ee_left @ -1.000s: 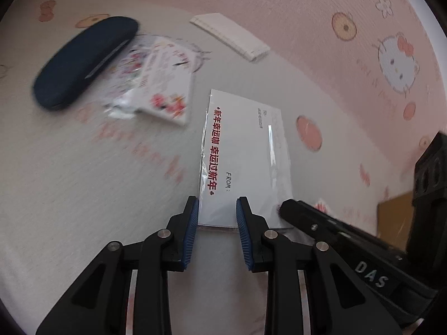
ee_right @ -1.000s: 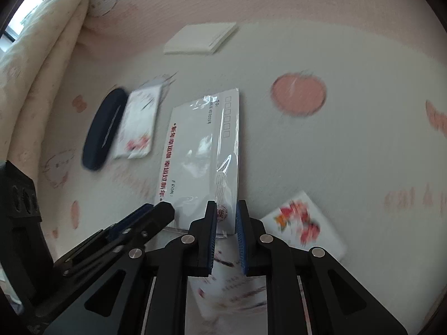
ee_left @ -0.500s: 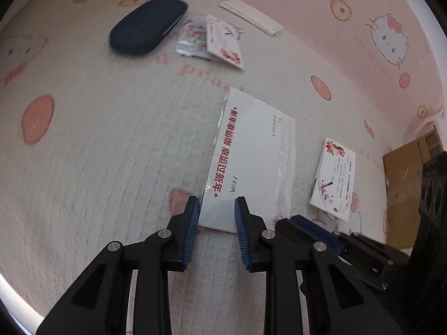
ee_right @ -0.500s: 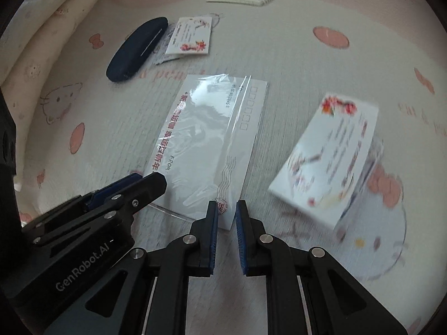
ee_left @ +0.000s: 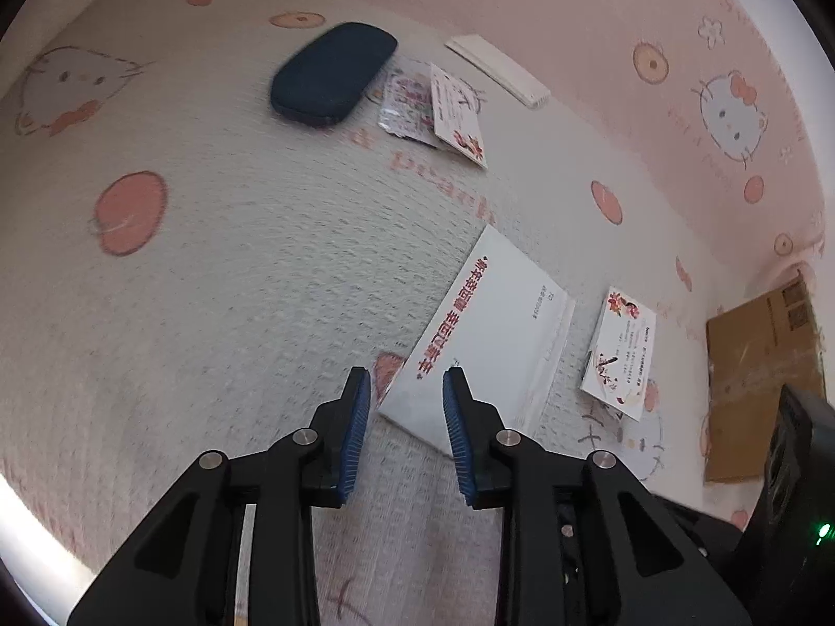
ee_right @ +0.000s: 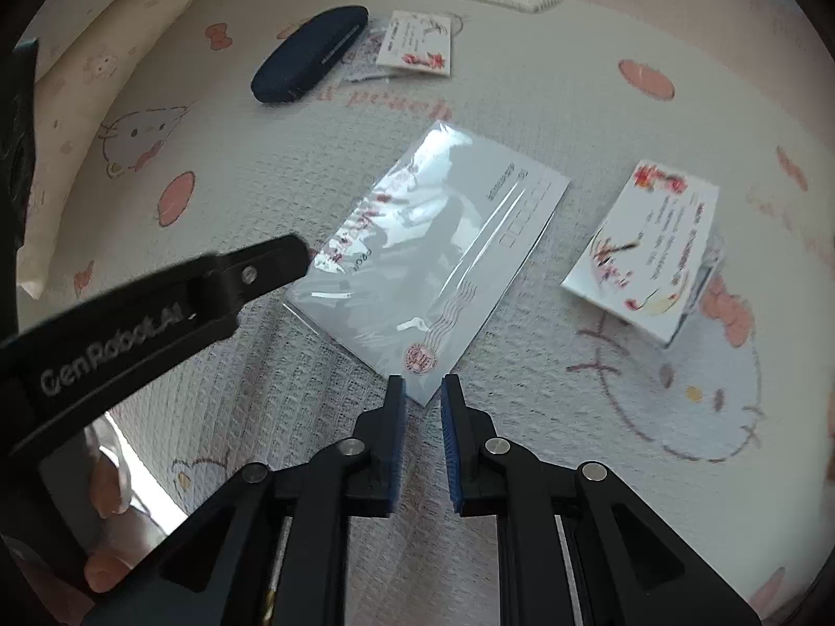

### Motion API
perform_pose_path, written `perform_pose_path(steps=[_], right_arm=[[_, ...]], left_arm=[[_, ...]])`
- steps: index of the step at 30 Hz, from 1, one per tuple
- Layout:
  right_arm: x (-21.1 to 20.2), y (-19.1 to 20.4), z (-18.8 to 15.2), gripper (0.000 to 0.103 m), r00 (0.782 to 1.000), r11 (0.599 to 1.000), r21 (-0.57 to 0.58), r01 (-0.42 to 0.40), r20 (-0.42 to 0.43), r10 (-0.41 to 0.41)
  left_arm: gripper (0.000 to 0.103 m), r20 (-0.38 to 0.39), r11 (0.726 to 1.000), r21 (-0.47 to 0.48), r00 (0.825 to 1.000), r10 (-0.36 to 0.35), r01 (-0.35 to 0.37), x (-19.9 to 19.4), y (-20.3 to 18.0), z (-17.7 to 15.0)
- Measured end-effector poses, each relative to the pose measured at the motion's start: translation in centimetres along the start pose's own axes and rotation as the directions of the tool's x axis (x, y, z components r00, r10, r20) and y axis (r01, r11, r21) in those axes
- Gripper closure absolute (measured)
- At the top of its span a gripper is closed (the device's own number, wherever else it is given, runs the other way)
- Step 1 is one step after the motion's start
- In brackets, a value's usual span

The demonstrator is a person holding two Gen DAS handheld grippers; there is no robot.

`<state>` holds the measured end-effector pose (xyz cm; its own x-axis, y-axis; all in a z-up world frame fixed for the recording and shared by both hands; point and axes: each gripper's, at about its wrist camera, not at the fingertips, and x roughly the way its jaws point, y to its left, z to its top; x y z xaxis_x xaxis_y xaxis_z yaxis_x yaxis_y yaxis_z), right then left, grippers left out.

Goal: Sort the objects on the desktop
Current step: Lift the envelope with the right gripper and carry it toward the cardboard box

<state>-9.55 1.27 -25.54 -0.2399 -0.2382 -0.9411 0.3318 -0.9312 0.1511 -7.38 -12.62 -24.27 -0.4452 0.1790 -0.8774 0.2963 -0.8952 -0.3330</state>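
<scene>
Pink cartoon bedspread (ee_left: 219, 313) carries an envelope (ee_left: 485, 334) mid-surface; left gripper (ee_left: 406, 391) above its near corner, narrow, opening, empty; right gripper (ee_right: 422, 391) nearly closed, empty.

Pink cartoon-cat bedsheet (ee_left: 209, 313), cardboard box (ee_left: 756, 381) nearby

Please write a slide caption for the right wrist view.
Right gripper, empty, above the envelope corner on a cartoon-print cloth.

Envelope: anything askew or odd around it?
The envelope lies diagonal on the cloth, its clear sleeve wrinkled. By the dark case, a card overlaps a crumpled wrapper. Nothing looks spilled or damaged.
</scene>
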Motion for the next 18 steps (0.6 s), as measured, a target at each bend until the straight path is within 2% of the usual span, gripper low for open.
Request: perform_pose_path(steps=[2,4,5,6,7,13,18], right_arm=[[-0.7,0.3,0.2,0.085,0.999,1.000,-0.014,0.025,0.034,-0.025],[-1.8,0.2,0.3,0.066,0.993,0.997,-0.027,0.069,0.093,-0.066],[-2.1,0.1,0.6,0.052,0.990,0.996,-0.032,0.078,0.119,-0.074],[-2.5,-0.1,0.8,0.045,0.988,0.996,-0.038,0.080,0.138,-0.074],[-2.5,-0.3,1.1,0.045,0.988,0.995,-0.057,0.085,0.137,-0.076],[-1.4,-1.3,3.3,0.045,0.990,0.988,-0.122,0.094,0.121,-0.079],[-0.5,-3.9,5.7,0.045,0.993,0.997,-0.050,0.056,0.110,-0.051]], left_arm=[[0.059,0.005,1.000,-0.023,1.000,0.002,-0.002,-0.4,0.3,-0.5],[0.048,0.011,0.999,-0.046,1.000,0.017,-0.016,-0.6,0.4,-0.9],[0.047,0.018,0.998,-0.053,0.999,0.038,-0.037,-0.7,0.4,-1.2],[0.045,0.029,0.997,-0.064,0.998,0.056,-0.054,-0.8,0.3,-1.4],[0.044,0.048,0.994,-0.090,0.997,0.060,-0.055,-1.0,0.5,-1.6],[0.044,0.046,0.972,-0.234,0.998,0.046,-0.034,-0.8,2.2,-1.8],[0.044,0.054,0.958,-0.285,0.997,0.052,-0.034,-1.0,3.1,-1.7]])
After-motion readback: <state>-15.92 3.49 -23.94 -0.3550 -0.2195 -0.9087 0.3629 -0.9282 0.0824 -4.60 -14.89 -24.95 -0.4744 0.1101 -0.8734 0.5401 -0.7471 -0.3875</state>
